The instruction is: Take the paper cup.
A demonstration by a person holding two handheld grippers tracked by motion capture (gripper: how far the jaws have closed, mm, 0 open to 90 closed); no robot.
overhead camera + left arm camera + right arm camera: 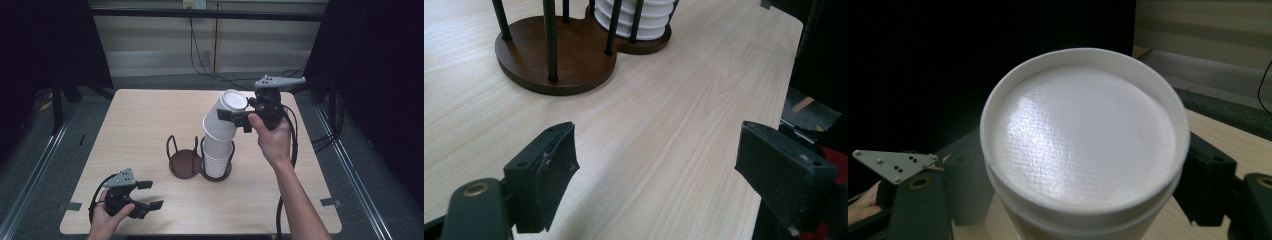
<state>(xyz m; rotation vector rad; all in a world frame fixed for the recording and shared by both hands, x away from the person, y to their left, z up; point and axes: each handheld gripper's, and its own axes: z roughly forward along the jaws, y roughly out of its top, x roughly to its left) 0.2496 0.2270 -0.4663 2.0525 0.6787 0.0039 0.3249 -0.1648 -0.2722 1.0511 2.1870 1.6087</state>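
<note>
White, upside-down paper cup [222, 119], tilted with its base toward the far right, was seen clamped between the jaws of the right gripper [239, 118] just above the stack of white paper cups [218, 156] that stood in the right ring of the dark brown wooden two-ring cup holder with black wire posts [186, 161], near the middle of the pale wooden table [150, 115]. In the right gripper view the cup's round base [1083, 135] was pressed between the pads. The step in hand was judged to be the lifting of the top cup off the stack. The left gripper [150, 195] was held released, with nothing between its jaws, at the near left edge. For the next move, the cup had to be drawn clear of the stack without the cups below being dragged along, then carried left toward the empty ring.
</note>
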